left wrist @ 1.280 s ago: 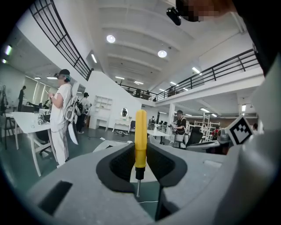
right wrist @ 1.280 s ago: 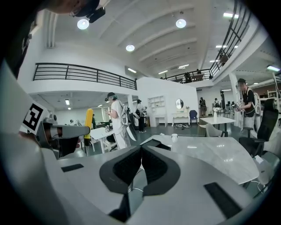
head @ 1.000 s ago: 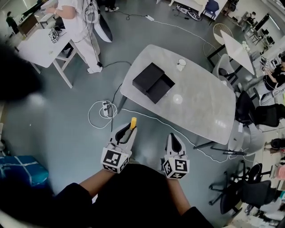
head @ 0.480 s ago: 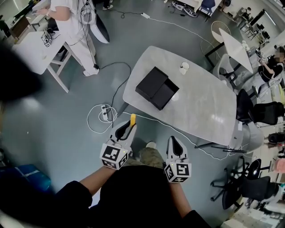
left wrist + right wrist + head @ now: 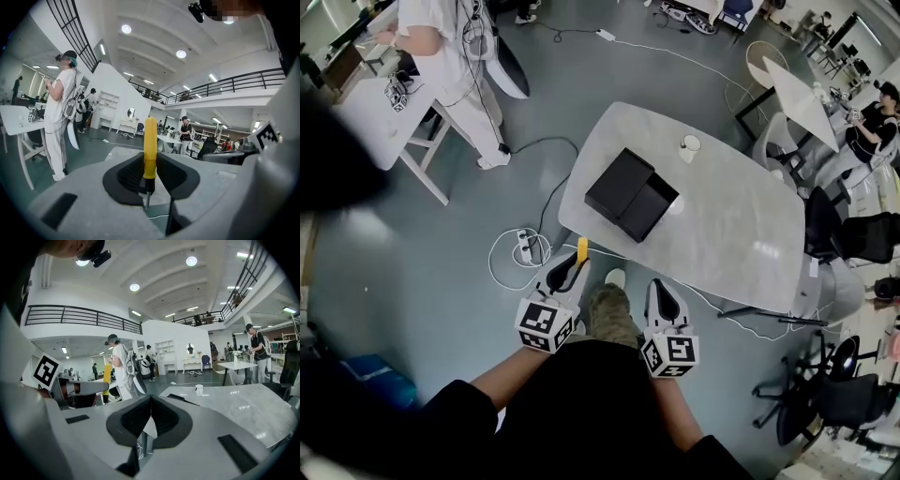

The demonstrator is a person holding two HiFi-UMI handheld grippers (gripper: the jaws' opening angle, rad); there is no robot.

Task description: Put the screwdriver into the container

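Note:
My left gripper (image 5: 573, 266) is shut on a yellow-handled screwdriver (image 5: 581, 250), whose handle sticks up beyond the jaws; in the left gripper view the screwdriver (image 5: 150, 149) stands upright between the black pads, tip down. My right gripper (image 5: 663, 298) hangs beside it, jaws closed with nothing between them (image 5: 149, 418). The container is a black open box (image 5: 632, 194) on the grey marble table (image 5: 731, 225), ahead of both grippers. Both grippers are over the floor, short of the table's near edge.
A white cup (image 5: 690, 144) stands on the table beyond the box. A white power strip and coiled cable (image 5: 523, 246) lie on the floor to the left. A person stands at a white desk (image 5: 370, 112) at far left. Black chairs (image 5: 839, 234) are at right.
The view has moved closer to the table, and the box sits nearer the grippers. Both grippers keep their pose, the left still holding the screwdriver.

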